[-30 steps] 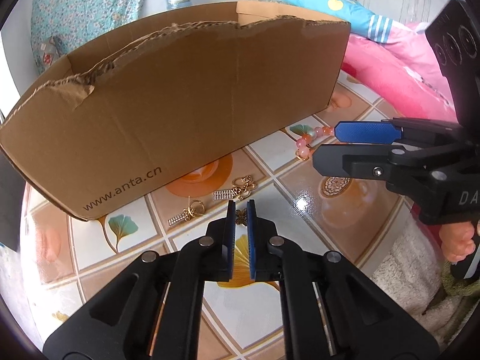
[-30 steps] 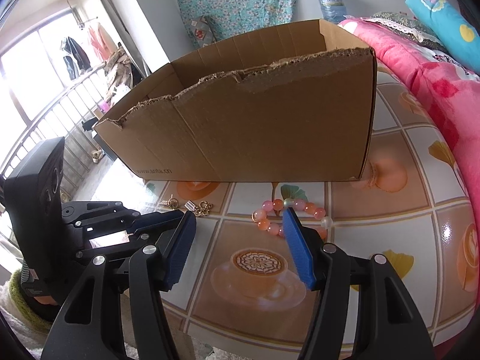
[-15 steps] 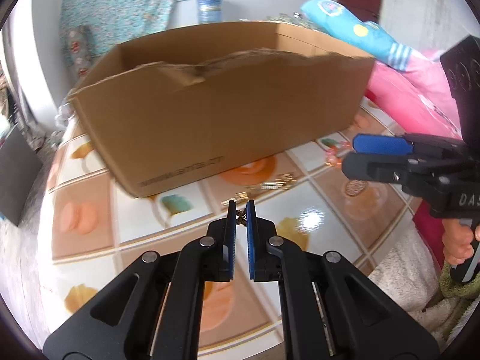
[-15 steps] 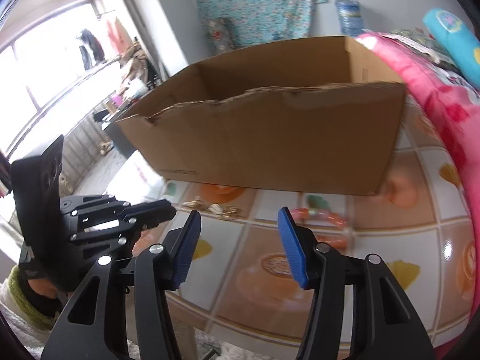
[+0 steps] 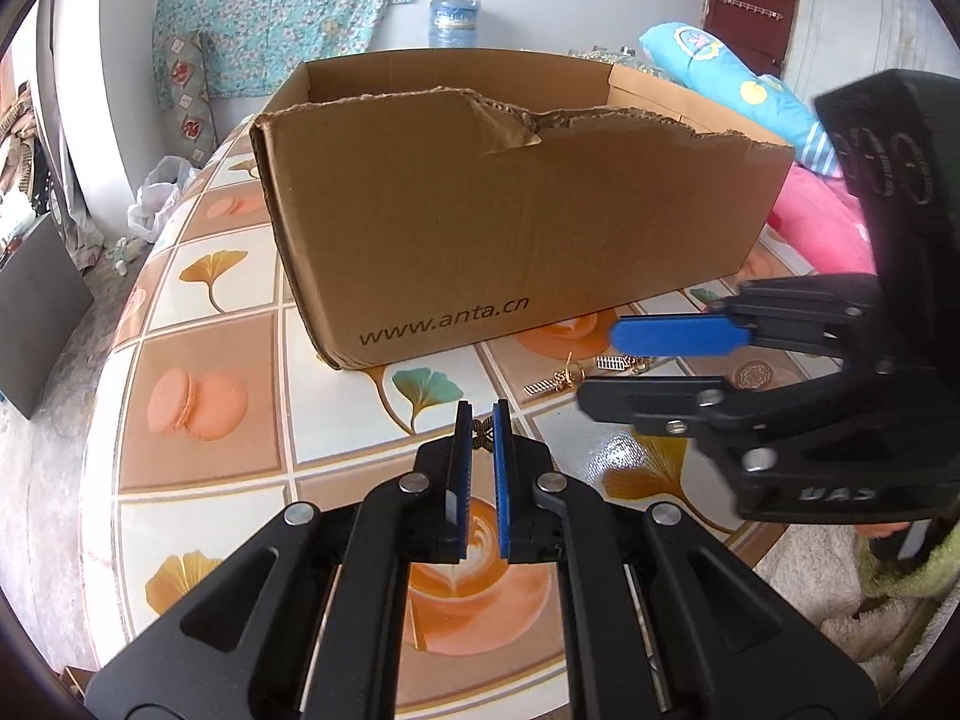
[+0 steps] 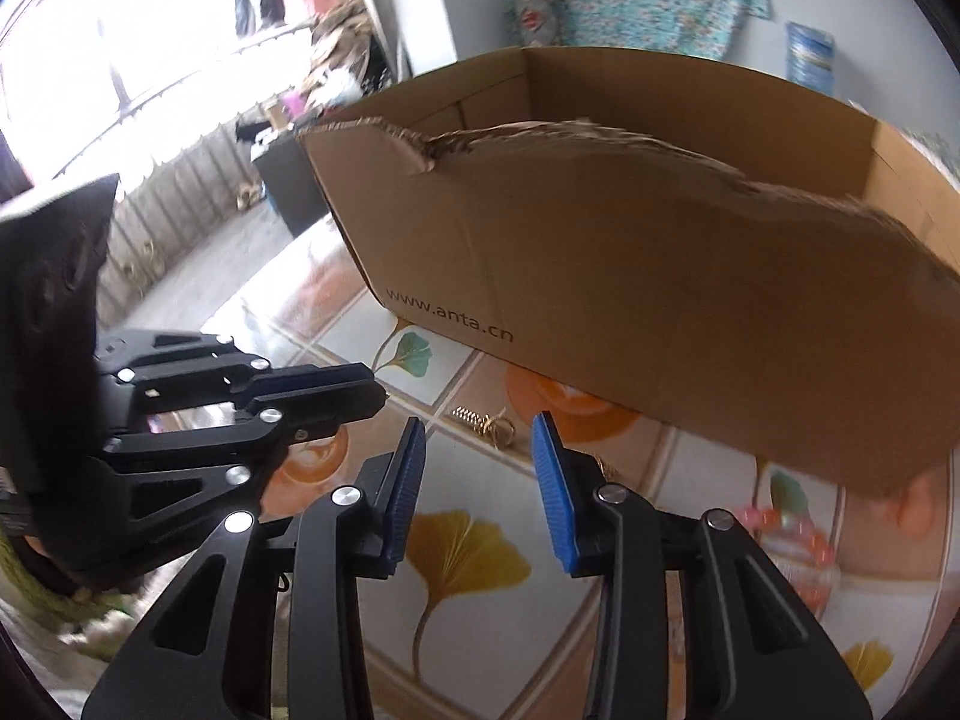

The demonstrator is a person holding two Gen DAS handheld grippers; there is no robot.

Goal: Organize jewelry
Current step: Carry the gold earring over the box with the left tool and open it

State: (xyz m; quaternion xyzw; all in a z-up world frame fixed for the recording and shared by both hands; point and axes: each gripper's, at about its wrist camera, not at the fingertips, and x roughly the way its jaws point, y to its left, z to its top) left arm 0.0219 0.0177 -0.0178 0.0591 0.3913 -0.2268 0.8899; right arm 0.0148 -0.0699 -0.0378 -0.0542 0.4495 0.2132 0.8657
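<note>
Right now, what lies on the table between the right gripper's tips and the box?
In the right wrist view, one gold earring lies on the tiles between the right gripper and the box; otherwise that stretch is bare.

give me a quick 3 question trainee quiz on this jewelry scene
1. True or false: the left tongs pinch a small butterfly-shaped charm.
2. What lies on the table just in front of the cardboard box? A) gold earrings B) a watch C) a comb
3. Fill in: between the pads of the right tongs there is ____.

Key: 1 true; 2 A; 3 nothing, though these tongs have just been closing.
</note>
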